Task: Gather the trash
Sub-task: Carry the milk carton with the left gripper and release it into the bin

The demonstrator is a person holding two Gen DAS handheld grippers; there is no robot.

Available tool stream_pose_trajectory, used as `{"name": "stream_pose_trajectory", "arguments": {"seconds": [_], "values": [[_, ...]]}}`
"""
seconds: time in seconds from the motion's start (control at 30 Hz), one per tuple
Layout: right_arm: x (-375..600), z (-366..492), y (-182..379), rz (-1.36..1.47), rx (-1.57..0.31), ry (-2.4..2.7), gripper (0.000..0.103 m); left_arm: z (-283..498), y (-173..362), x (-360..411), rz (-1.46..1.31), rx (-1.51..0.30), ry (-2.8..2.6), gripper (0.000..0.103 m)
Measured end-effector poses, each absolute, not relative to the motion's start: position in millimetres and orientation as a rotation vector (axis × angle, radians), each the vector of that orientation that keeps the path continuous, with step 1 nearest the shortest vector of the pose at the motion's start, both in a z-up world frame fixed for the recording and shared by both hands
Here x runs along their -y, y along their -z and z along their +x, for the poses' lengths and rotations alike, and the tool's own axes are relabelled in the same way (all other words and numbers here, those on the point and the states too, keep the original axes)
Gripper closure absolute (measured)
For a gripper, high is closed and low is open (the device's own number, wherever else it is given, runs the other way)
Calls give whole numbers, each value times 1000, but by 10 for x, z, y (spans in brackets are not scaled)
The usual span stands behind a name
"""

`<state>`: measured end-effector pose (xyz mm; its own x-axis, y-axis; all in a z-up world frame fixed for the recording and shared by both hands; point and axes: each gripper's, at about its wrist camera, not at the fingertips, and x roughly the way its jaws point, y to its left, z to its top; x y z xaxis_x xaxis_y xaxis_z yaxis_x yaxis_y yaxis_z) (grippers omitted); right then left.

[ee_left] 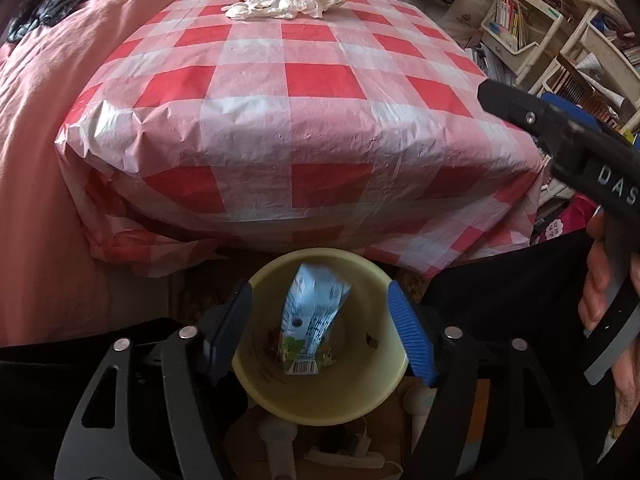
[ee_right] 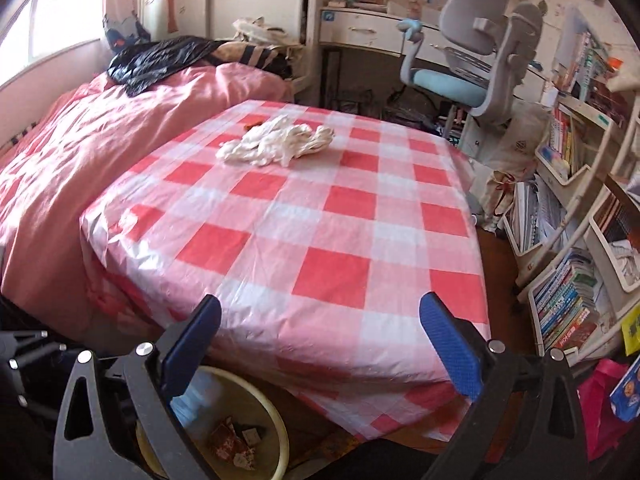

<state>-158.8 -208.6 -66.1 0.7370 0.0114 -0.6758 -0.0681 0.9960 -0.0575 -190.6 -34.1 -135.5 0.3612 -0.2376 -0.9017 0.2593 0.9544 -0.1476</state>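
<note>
- Left wrist view: the left gripper (ee_left: 320, 328) hangs spread over a pale yellow round plastic bin (ee_left: 372, 276), its blue-padded fingers (ee_left: 410, 336) outside the rim, pinching nothing.
- A light blue drink carton (ee_left: 310, 320) stands tilted inside the bin among small scraps.
- Right wrist view: the right gripper (ee_right: 320, 344) is spread wide and empty above the near edge of the red-and-white checked plastic tablecloth (ee_right: 320, 240).
- A crumpled white tissue heap (ee_right: 276, 142) lies on the cloth's far side, with a small orange-brown scrap (ee_right: 253, 124) touching it.
- A pink quilt (ee_right: 64, 160) lies just beside the cloth.
</note>
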Motion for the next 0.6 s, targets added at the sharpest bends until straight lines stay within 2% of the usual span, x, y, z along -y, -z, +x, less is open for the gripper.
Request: {"name": "stream_pose_trajectory", "arguments": {"seconds": [0.17,0.6], "values": [[2082,-1600,629,-80,-724,-34,8,-1928,1254,305,30,-1086,278,20],[2006,-1604,650,-101,-711,-43,8,-1841,895,109,38,-867,82,10]]}}
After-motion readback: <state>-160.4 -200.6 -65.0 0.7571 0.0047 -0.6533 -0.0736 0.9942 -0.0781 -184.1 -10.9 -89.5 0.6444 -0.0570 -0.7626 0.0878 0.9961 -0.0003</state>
